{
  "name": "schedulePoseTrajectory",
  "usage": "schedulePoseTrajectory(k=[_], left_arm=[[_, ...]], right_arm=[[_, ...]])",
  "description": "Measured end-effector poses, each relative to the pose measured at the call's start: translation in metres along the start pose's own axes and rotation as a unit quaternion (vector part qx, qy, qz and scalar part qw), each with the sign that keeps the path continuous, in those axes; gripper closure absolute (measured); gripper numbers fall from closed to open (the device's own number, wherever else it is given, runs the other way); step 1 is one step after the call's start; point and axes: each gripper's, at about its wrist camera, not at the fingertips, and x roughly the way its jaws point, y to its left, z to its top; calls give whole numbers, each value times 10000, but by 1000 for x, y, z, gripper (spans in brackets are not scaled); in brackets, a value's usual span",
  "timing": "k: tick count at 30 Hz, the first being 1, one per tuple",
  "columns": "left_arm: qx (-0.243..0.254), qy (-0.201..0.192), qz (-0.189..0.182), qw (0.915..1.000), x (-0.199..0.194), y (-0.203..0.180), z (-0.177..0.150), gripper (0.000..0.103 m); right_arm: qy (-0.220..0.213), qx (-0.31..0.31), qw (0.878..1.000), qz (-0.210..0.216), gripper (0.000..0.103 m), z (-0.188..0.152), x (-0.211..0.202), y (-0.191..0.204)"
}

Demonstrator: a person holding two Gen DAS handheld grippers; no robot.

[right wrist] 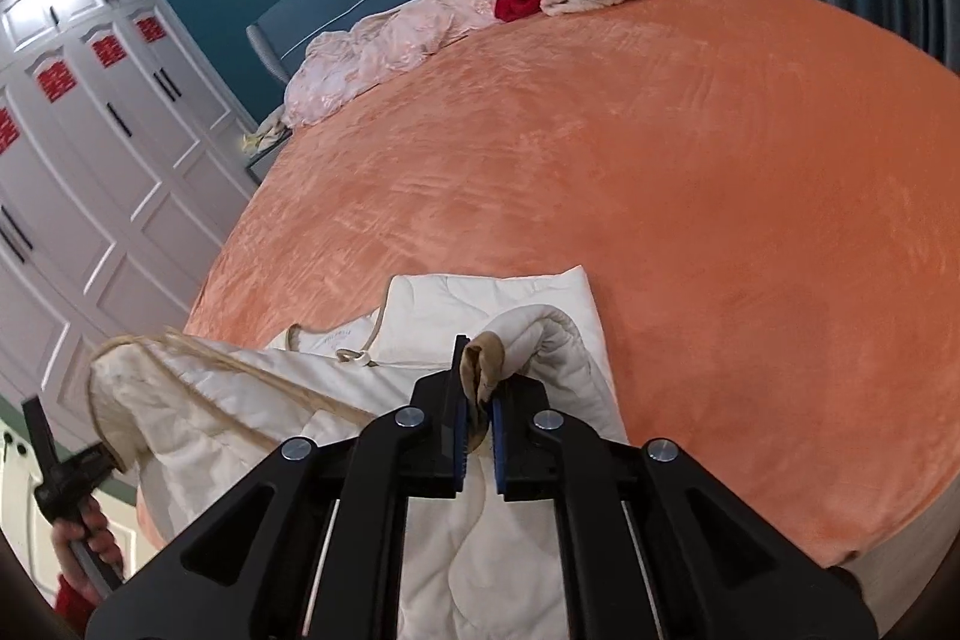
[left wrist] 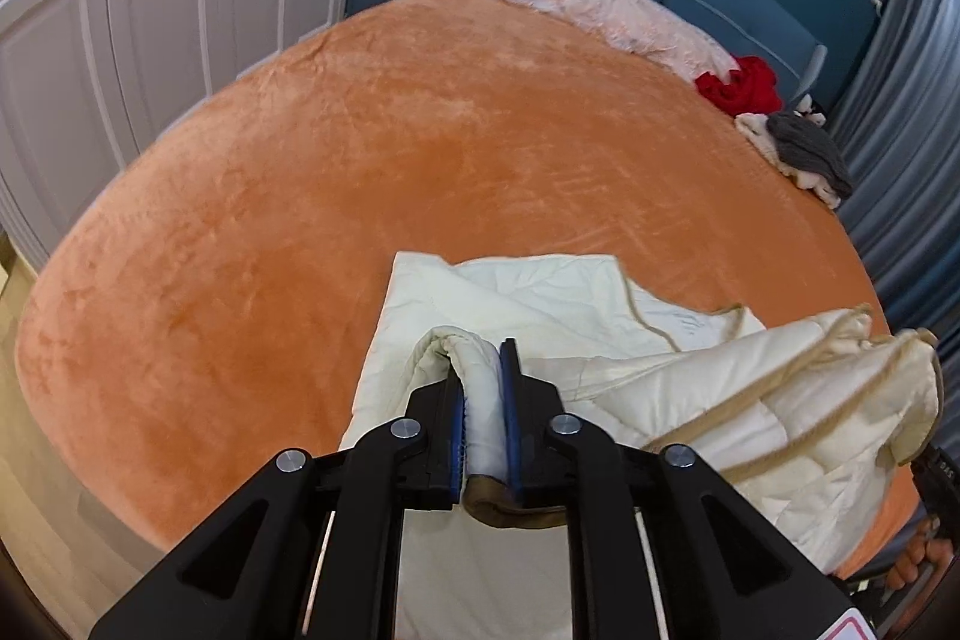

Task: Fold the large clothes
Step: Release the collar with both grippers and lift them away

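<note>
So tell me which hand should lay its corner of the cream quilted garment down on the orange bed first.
Probably the left. The left gripper pinches a thick cream fold directly over the part of the cream quilted garment already flat on the orange bed. The right gripper grips only a brown trimmed edge.

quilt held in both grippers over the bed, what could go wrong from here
1. The left gripper pinches only a thick rolled edge of the quilt, and the right gripper grips just the brown trim; either hold might slip.
2. The span between them sags and bunches, so the fold may land crooked.
3. The quilt sits near the bed edge, so slack could slide off.
</note>
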Motion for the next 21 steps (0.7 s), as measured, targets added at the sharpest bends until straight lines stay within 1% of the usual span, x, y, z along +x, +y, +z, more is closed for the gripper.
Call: schedulePoseTrajectory(k=[2, 5, 6, 7, 9, 10, 11, 12, 14, 15, 16, 17, 18, 19, 21], left_arm=[[-164, 19, -73, 9998, 6, 5, 2, 87], [-368, 10, -247, 9990, 2, 12, 3, 86], [-423, -2, -321, 9986, -2, 13, 3, 86], [-494, -21, -422, 9979, -6, 15, 3, 86], [-629, -54, -596, 9962, -14, 19, 3, 85], [-737, -104, -702, 9948, -19, 22, 3, 84], [-826, -142, -790, 9933, -23, 24, 3, 82], [-911, -170, -859, 9920, -26, 27, 2, 80], [-974, -222, -874, 9912, -33, 27, 3, 77], [-974, -383, -774, 9915, -40, 27, 4, 72], [-978, -626, -607, 9914, -49, 26, 5, 67], [-979, -1045, -452, 9887, -65, 28, 8, 52], [-987, -1206, -410, 9869, -72, 29, 11, 40], [-1001, -1269, -304, 9864, -77, 30, 16, 39], [-903, -1163, -167, 9890, -73, 31, 23, 39]], right_arm=[[-120, 194, 9997, 39, 90, 1, -1, -2], [-249, 319, 9990, 181, 82, 2, -6, -3], [-286, 318, 9989, 199, 74, 3, -9, -3], [-411, 293, 9985, 209, 60, 2, -14, -2], [-717, 187, 9972, 125, 46, 2, -26, 1], [-839, 115, 9963, 118, 44, 2, -32, 1], [-871, 75, 9961, 111, 44, 3, -34, 2], [-852, -3, 9963, 60, 43, 3, -36, 2], [-772, -127, 9969, -24, 43, 3, -35, 3], [-705, -235, 9972, -97, 42, 1, -33, 3], [-666, -290, 9973, -142, 42, 0, -32, 4], [-624, -347, 9973, -186, 42, -2, -30, 5], [-561, -392, 9975, -203, 42, -5, -27, 4], [-506, -403, 9977, -204, 42, -7, -25, 4], [-386, -431, 9981, -220, 42, -9, -18, 3]])
